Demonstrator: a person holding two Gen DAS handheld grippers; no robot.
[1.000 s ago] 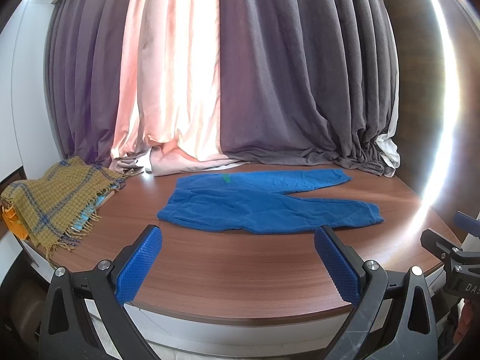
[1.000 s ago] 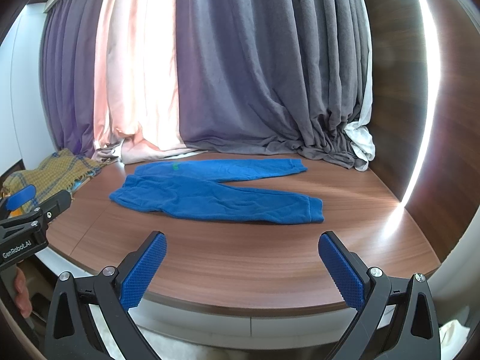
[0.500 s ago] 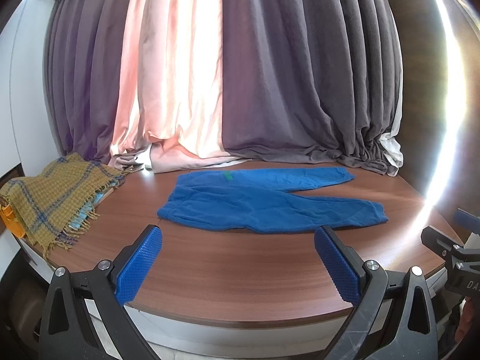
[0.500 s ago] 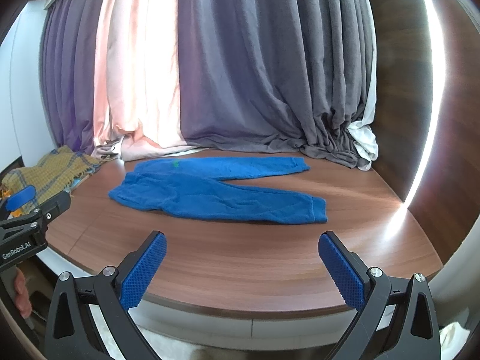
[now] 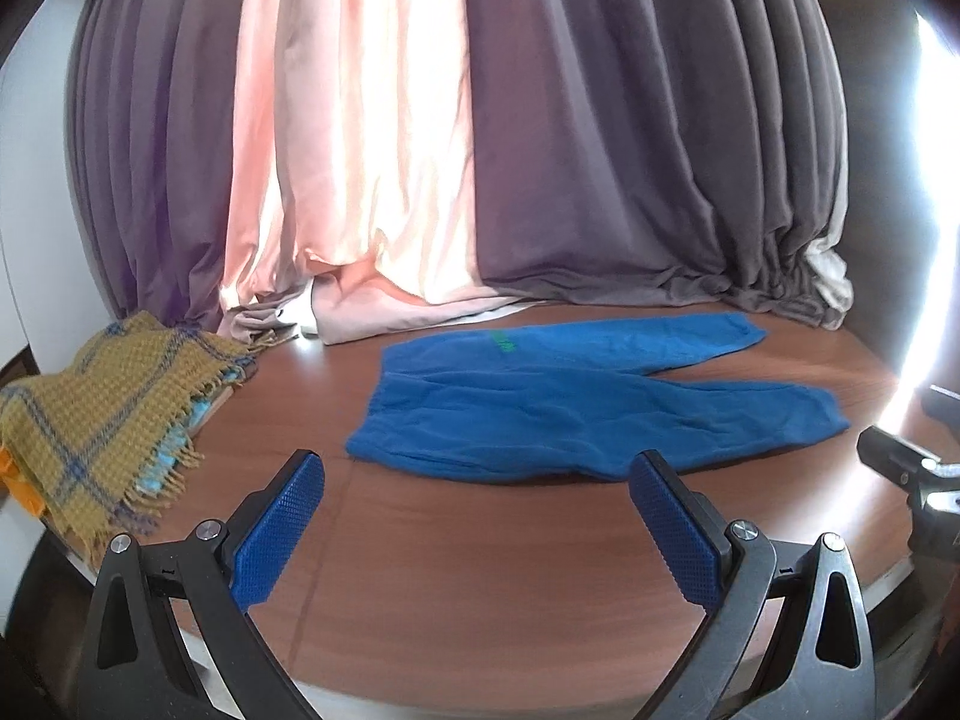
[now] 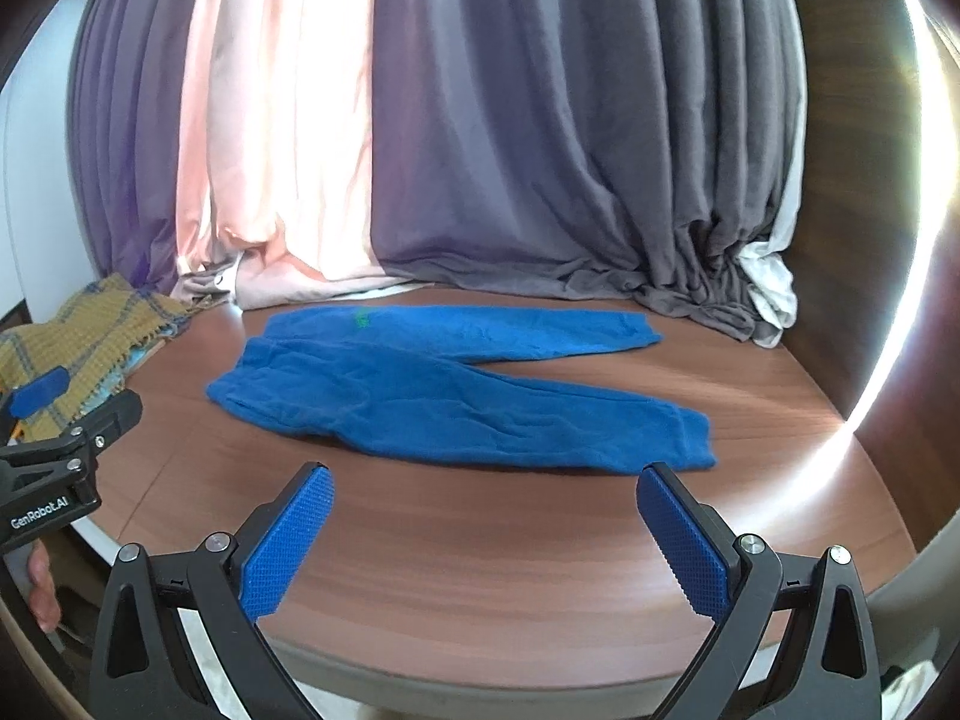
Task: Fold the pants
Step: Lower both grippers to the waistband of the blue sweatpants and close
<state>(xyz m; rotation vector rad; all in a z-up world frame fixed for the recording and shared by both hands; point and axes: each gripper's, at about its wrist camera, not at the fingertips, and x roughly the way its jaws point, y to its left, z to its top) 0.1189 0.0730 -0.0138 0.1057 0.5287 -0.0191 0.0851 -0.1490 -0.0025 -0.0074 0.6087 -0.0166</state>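
Blue pants (image 5: 576, 408) lie flat on the brown wooden table (image 5: 480, 570), waistband to the left, two legs spread to the right; they also show in the right wrist view (image 6: 456, 396). A small green mark (image 5: 503, 341) sits near the waist. My left gripper (image 5: 474, 480) is open and empty, above the table's front part, just short of the near edge of the pants. My right gripper (image 6: 486, 498) is open and empty, close in front of the near leg. The table also shows in the right wrist view (image 6: 480, 570).
A yellow plaid blanket (image 5: 102, 414) lies on the table's left end. Grey and pink curtains (image 5: 480, 150) hang behind the table and pool on its far edge. The left gripper's body shows at the left of the right wrist view (image 6: 54, 480).
Both grippers have moved forward over the table toward the pants, which now look larger and closer. Both stay open. The pants have not moved.
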